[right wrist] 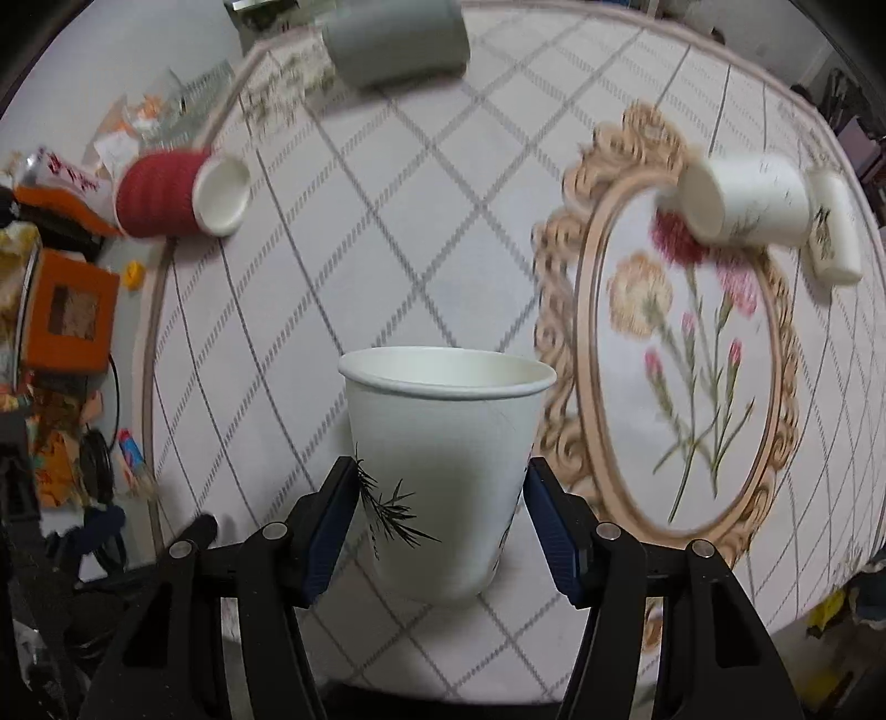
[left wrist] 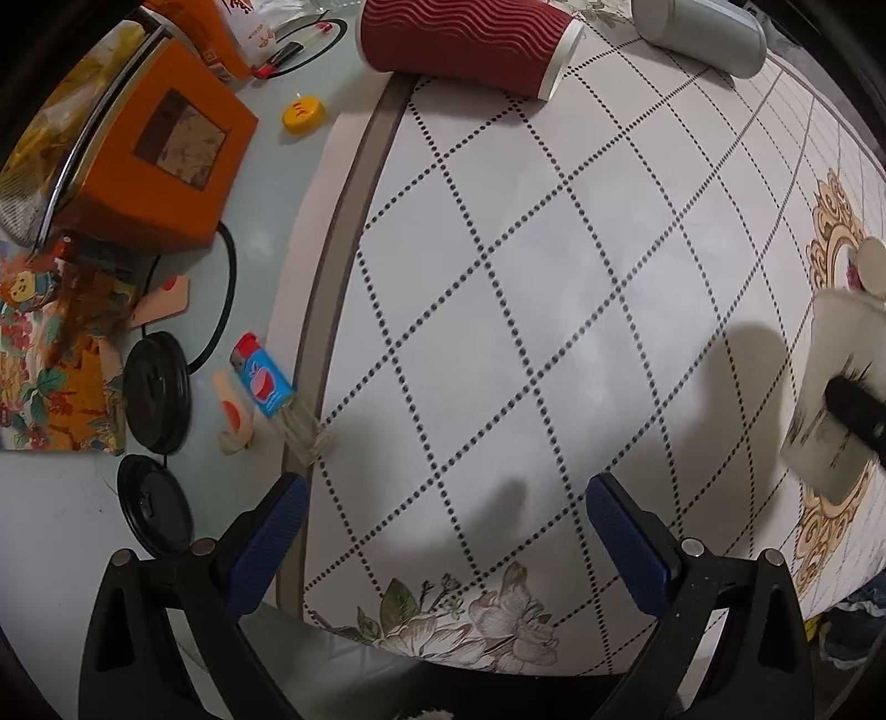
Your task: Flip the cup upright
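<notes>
My right gripper point(right wrist: 440, 482) is shut on a white paper cup point(right wrist: 446, 459) with a dark leaf print, held upright with its mouth up, just above the tablecloth. The same cup shows at the right edge of the left wrist view point(left wrist: 836, 387), with one right finger across it. My left gripper point(left wrist: 443, 498) is open and empty above the tablecloth. A red ribbed cup point(left wrist: 470, 44) point(right wrist: 171, 194) lies on its side at the far edge. A grey cup point(left wrist: 703, 27) point(right wrist: 396, 41) lies on its side too.
Two more white cups point(right wrist: 747, 199) point(right wrist: 833, 232) lie on their sides on the floral oval at the right. Left of the cloth are an orange box point(left wrist: 160, 144), a yellow cap point(left wrist: 302, 113), black lids point(left wrist: 158, 387), a lighter point(left wrist: 263, 376) and a cable.
</notes>
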